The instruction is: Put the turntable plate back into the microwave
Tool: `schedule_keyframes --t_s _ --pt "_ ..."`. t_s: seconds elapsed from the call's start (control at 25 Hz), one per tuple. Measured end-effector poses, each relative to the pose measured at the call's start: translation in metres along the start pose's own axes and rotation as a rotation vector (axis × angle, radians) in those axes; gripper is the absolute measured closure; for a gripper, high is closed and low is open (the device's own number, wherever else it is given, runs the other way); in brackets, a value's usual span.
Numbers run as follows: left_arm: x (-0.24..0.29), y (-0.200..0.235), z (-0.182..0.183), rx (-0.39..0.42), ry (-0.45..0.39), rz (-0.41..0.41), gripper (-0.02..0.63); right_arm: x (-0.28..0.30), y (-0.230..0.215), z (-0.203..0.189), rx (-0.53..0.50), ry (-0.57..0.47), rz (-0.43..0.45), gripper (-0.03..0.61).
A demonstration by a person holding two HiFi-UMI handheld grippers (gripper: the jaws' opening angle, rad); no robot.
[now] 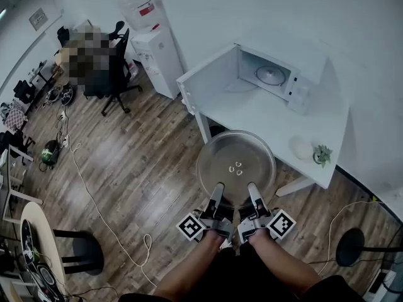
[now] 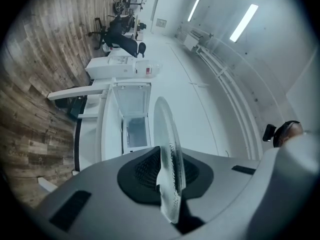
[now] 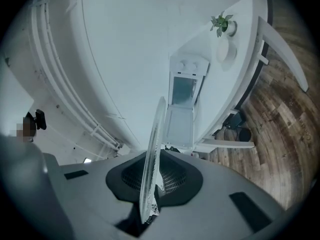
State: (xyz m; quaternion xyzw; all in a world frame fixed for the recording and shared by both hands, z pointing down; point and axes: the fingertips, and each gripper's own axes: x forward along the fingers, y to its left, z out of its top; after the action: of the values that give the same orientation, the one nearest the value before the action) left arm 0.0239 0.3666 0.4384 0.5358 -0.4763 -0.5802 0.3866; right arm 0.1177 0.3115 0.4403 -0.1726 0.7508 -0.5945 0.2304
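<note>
The clear glass turntable plate [image 1: 236,165] hangs level above the wooden floor, just before the white table [image 1: 264,115]. My left gripper [image 1: 216,190] and right gripper [image 1: 254,190] are both shut on its near rim, side by side. The left gripper view shows the plate [image 2: 167,134] edge-on between the pads of the left gripper [image 2: 167,176]. The right gripper view shows the plate [image 3: 155,144] clamped the same way in the right gripper [image 3: 152,179]. The white microwave [image 1: 271,74] stands on the table ahead, and its door [image 1: 211,83] is swung open to the left. It also appears as the microwave [image 2: 135,119] and the microwave [image 3: 184,91].
A small potted plant [image 1: 323,155] and a white round object [image 1: 301,148] sit on the table's right end. A water dispenser [image 1: 157,49] and an office chair [image 1: 113,61] stand at the back left. A cable [image 1: 94,200] runs across the floor; a black stand base [image 1: 351,247] is at the right.
</note>
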Motion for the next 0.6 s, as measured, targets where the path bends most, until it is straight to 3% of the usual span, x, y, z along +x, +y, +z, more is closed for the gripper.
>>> schedule_keyframes --t_s 0.6 --pt "0.029 -0.003 0.019 -0.02 0.057 -0.023 0.568 0.028 0.006 0.007 -0.01 -0.091 0.012 0.525"
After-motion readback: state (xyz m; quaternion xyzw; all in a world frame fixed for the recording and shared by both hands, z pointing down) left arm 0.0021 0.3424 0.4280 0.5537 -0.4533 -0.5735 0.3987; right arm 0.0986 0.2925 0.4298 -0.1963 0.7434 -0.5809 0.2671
